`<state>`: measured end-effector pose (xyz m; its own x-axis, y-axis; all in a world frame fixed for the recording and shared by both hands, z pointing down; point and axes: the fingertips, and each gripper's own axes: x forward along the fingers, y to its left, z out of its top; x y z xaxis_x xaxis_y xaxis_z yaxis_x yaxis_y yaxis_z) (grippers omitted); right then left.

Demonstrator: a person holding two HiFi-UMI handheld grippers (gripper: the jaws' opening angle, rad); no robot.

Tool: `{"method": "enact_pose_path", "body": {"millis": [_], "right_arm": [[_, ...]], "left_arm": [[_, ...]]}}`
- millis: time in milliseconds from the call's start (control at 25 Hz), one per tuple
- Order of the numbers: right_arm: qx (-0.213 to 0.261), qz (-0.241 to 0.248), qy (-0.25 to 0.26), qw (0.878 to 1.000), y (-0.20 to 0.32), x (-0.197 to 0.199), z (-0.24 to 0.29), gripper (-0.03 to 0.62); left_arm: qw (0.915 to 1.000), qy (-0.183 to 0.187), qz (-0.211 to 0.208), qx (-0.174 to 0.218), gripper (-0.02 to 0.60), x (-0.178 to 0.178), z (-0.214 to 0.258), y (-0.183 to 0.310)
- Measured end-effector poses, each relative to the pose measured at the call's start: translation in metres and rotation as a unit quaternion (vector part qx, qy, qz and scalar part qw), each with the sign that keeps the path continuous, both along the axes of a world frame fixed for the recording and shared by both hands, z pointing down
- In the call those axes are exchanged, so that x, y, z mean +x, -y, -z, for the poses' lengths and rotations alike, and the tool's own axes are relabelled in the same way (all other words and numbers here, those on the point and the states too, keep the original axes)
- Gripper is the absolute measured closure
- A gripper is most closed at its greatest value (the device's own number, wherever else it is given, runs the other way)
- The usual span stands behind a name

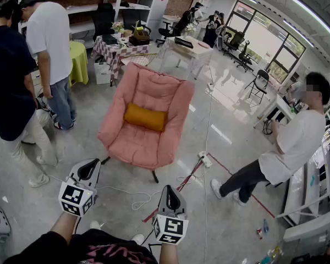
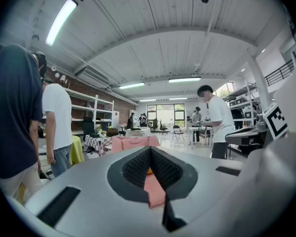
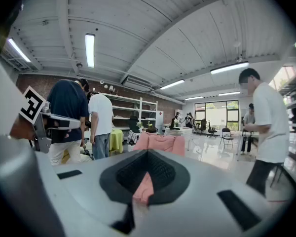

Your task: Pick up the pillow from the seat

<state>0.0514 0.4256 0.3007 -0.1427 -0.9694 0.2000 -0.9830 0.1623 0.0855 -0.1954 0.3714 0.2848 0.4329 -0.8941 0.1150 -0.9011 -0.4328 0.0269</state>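
The mustard pillow (image 1: 146, 117) lies across the pink armchair (image 1: 154, 87), at the back edge of its seat and leaning on the backrest, its long side running from one armrest towards the other. The armchair stands on the grey floor (image 1: 225, 142) in the middle of the room. Both grippers hang low on the near side, well apart from the chair. The left gripper (image 1: 90, 169) has its jaws pressed together with nothing between them; in the left gripper view only the far-off armchair shows through the notch. The right gripper (image 1: 170, 194) is likewise closed tight and empty. A white cable (image 1: 136, 202) lies looped on the floor between the grippers and the chair's legs. At the left of the head view stand a person in a dark top (image 1: 8, 76) and a person in a white T-shirt (image 1: 50, 34); a third person (image 1: 294, 147) stands at the right
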Motion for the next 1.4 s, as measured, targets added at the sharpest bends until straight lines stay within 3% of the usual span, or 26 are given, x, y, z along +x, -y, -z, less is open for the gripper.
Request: {"method": "enact_pose_path", "body": {"millis": [760,1400], "right_arm": [[0.000,0.007,-0.002,1.000,-0.008,-0.016,-0.006,0.576],[-0.007,-0.014,-0.011,1.000,0.001,-0.091,-0.007,0.574]], "left_arm": [[0.9998,0.003,0.008,-0.016,0.574,-0.017,-0.013,-0.008],[0.9992,-0.003,-0.037,-0.017,0.574,-0.077,-0.017,0.015]]}}
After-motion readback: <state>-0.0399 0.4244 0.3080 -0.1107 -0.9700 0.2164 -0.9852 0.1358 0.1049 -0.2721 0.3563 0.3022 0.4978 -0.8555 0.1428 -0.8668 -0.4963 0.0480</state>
